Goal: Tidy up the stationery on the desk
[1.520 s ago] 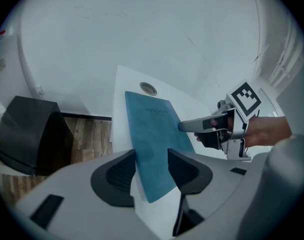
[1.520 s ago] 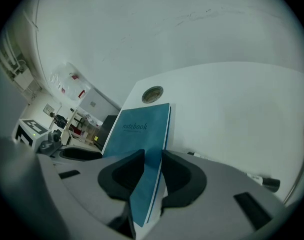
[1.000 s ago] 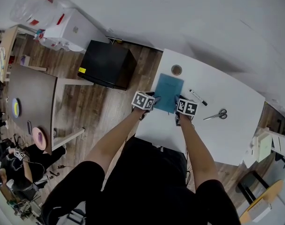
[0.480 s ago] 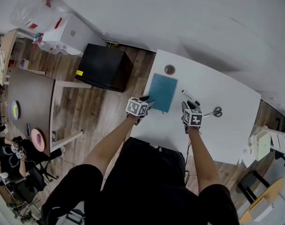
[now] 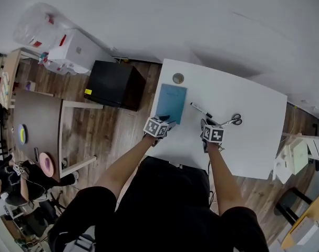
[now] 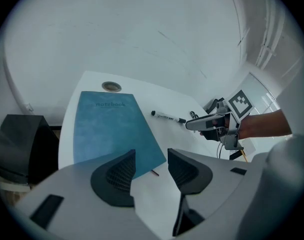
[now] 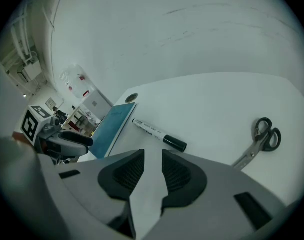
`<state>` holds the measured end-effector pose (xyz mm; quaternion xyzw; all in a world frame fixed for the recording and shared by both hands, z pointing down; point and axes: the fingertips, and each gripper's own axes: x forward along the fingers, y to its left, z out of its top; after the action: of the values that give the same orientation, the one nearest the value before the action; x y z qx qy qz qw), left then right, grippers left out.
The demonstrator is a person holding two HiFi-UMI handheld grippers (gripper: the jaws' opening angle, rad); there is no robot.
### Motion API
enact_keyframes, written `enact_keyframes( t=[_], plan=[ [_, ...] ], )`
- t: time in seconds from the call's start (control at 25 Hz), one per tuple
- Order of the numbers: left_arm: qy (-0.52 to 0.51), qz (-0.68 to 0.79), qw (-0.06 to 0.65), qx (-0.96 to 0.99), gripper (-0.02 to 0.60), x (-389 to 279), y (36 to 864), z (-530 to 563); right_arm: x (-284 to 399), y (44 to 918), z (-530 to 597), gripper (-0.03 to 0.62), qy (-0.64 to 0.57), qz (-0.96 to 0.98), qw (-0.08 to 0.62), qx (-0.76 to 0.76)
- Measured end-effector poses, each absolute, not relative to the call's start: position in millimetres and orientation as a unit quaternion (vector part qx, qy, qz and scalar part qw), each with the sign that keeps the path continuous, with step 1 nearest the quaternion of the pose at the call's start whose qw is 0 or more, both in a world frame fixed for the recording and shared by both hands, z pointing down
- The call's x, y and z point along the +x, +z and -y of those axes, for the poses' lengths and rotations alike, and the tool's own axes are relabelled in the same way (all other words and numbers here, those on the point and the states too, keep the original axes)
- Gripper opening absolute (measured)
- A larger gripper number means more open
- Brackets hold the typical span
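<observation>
On the white desk (image 5: 254,140) lies a blue notebook (image 5: 171,103) (image 6: 111,129) (image 7: 111,125), with a small round roll (image 5: 178,78) (image 6: 110,86) just beyond its far end. To its right are a black-capped marker (image 5: 200,109) (image 7: 159,134) and scissors (image 5: 230,121) (image 7: 261,140). My left gripper (image 5: 165,122) (image 6: 150,165) hovers at the notebook's near edge, open with nothing between its jaws. My right gripper (image 5: 205,125) (image 7: 153,165) hangs just short of the marker, jaws a little apart and empty.
A black box (image 5: 114,84) stands on the wooden floor by the desk's left edge. Further left is a brown table (image 5: 33,125) with plates. White items (image 5: 291,159) sit off the desk's right side. A thin dark stick (image 6: 154,173) pokes out by the notebook's near corner.
My right gripper has moved right, from the notebook's near right corner to a spot in front of the marker. The left gripper has shifted a little along the notebook's near edge.
</observation>
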<state>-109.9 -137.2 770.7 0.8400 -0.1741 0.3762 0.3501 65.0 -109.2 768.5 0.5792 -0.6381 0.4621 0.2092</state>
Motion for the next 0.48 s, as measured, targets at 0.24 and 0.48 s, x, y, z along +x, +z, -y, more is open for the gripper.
enact_keyframes(
  t=[0.24,0.48],
  plan=[
    [0.393,0.145,0.321,0.849,0.206,-75.7,761.3,117.2,64.3,766.6,83.8,0.117,0.475,0.652,0.184,0.562],
    [0.442,0.093,0.244,0.858,0.206,-46.8,767.9,103.9,58.4,769.1,55.7,0.066,0.480,0.668,0.184,0.538]
  ],
)
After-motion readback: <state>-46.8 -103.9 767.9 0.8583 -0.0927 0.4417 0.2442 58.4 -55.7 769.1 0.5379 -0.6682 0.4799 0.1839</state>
